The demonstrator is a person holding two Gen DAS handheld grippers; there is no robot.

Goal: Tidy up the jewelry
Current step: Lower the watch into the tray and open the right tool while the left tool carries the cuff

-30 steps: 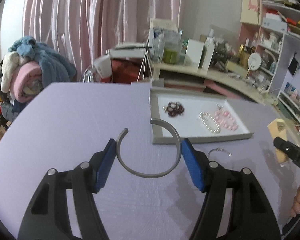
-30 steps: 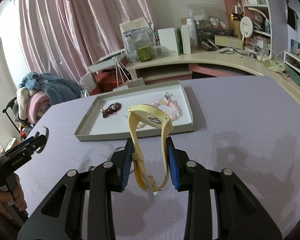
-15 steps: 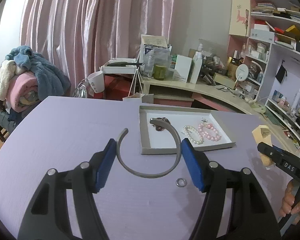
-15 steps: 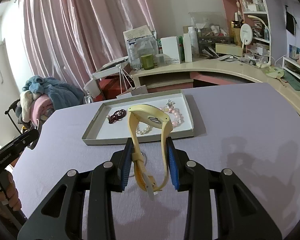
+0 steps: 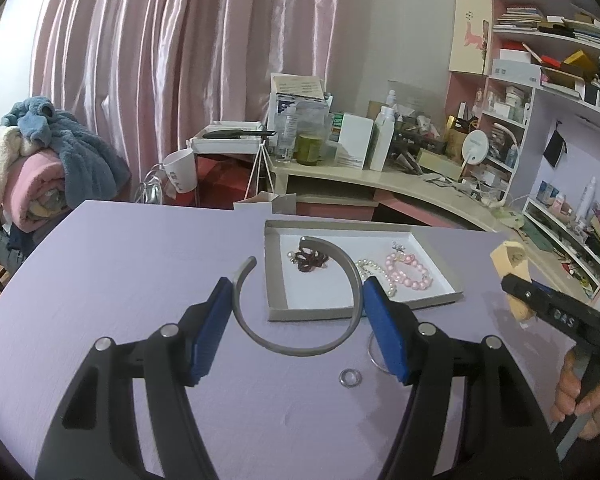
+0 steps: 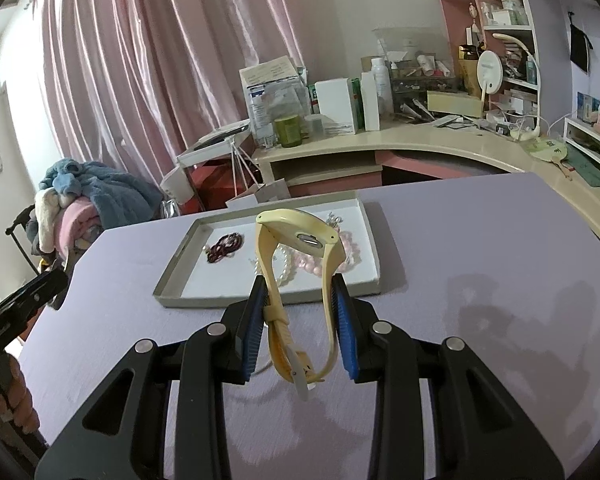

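Note:
My left gripper (image 5: 296,304) is shut on a grey open bangle (image 5: 300,344), held above the purple table with its gap facing away from me. Beyond it lies the grey tray (image 5: 274,280) with a dark red bracelet (image 5: 310,260), a pearl bracelet (image 5: 374,274) and a pink bead bracelet (image 5: 410,272). On the table below the bangle lie a small ring (image 5: 350,378) and a thin silver hoop (image 5: 374,350). My right gripper (image 6: 300,300) is shut on a yellow watch (image 6: 300,240), its strap between the pads, above the table in front of the tray (image 6: 172,292).
A hand at the right edge holds the right gripper's handle (image 5: 556,314). A pile of blankets (image 5: 44,168) sits left of the table. Behind the table runs a cluttered curved desk (image 5: 400,184), with shelves (image 5: 548,80) at the right and pink curtains behind.
The left gripper rose and tilted up with the bangle, so the tray now looks smaller and farther and the small ring came into view. The right gripper and watch barely moved.

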